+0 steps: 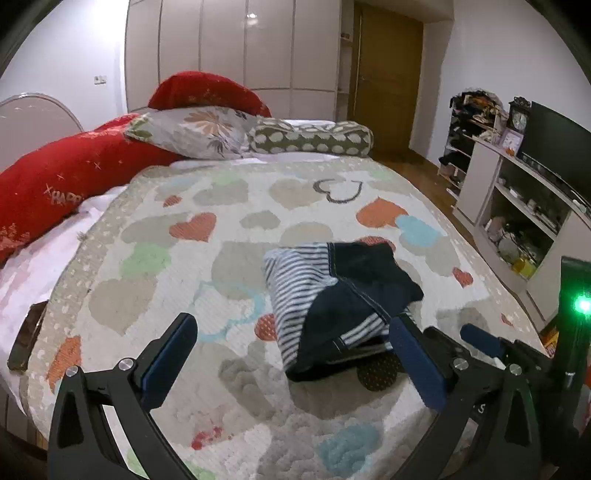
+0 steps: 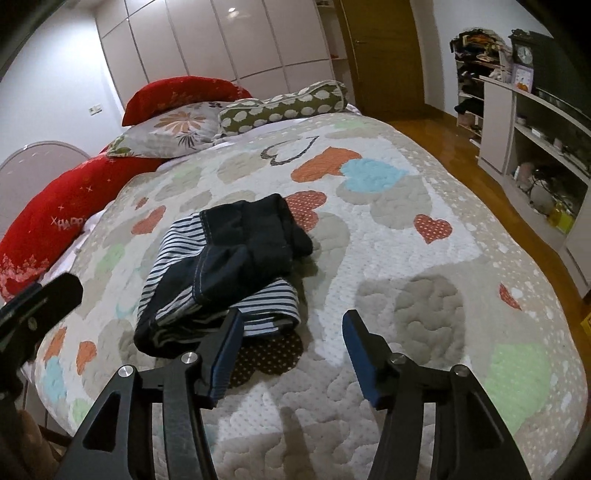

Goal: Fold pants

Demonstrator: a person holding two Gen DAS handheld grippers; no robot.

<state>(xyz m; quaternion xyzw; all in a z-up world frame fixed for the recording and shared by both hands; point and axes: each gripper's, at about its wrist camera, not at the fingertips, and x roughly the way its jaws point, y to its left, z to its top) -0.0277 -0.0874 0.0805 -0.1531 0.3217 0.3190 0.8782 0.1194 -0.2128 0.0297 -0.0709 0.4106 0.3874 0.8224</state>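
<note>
The room was evenly lit from overhead; a ceiling lamp glared as a white spot on the glossy wardrobe doors point(image 1: 251, 16). Soft shadows fell on the quilt point(image 2: 406, 258) near the cameras. A green indicator light point(image 1: 583, 305) bloomed at the near right of the left view. Both views bowed strongly, with black corners, and far shelves point(image 2: 535, 147) looked slightly soft.

A heart-patterned quilt point(image 2: 388, 229) is covering the bed. Red pillows point(image 1: 70, 177), a floral pillow point(image 1: 195, 129) and a spotted bolster point(image 1: 310, 138) are lying along its head edge. A dark flat object point(image 1: 27, 341) is resting at the bed's left edge. Shelving point(image 2: 535, 140) is standing beyond the right edge.
</note>
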